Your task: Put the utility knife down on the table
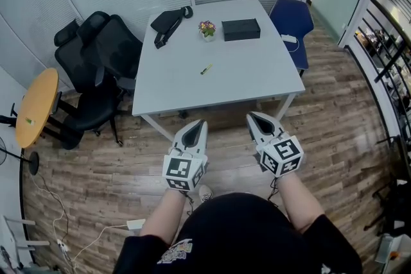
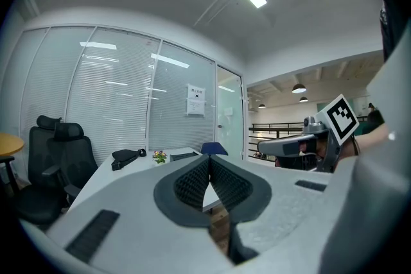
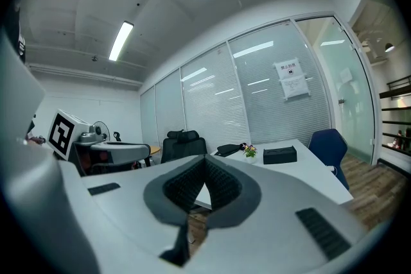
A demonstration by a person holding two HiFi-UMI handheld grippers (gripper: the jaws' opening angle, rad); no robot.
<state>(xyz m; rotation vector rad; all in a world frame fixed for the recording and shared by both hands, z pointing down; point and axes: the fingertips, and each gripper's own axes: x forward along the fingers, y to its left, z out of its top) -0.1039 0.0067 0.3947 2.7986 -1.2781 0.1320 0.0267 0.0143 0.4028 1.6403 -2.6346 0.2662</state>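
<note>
A small yellow-green utility knife [image 1: 205, 69] lies on the white table [image 1: 244, 70], near its middle. My left gripper [image 1: 198, 124] hangs short of the table's near edge with its jaws shut and nothing between them. My right gripper [image 1: 255, 117] is beside it at the same height, also shut and empty. In the left gripper view the left gripper [image 2: 209, 160] has its tips touching, and the right gripper [image 2: 302, 144] shows at the right. In the right gripper view the right gripper [image 3: 204, 160] points toward the table [image 3: 302, 167].
On the table stand a black box [image 1: 241, 29], a small flower pot [image 1: 207, 29] and a black bag [image 1: 168, 22]. Black office chairs [image 1: 96, 67] sit at the left, a blue chair [image 1: 290, 19] at the far right, a round wooden table [image 1: 35, 106] at the far left.
</note>
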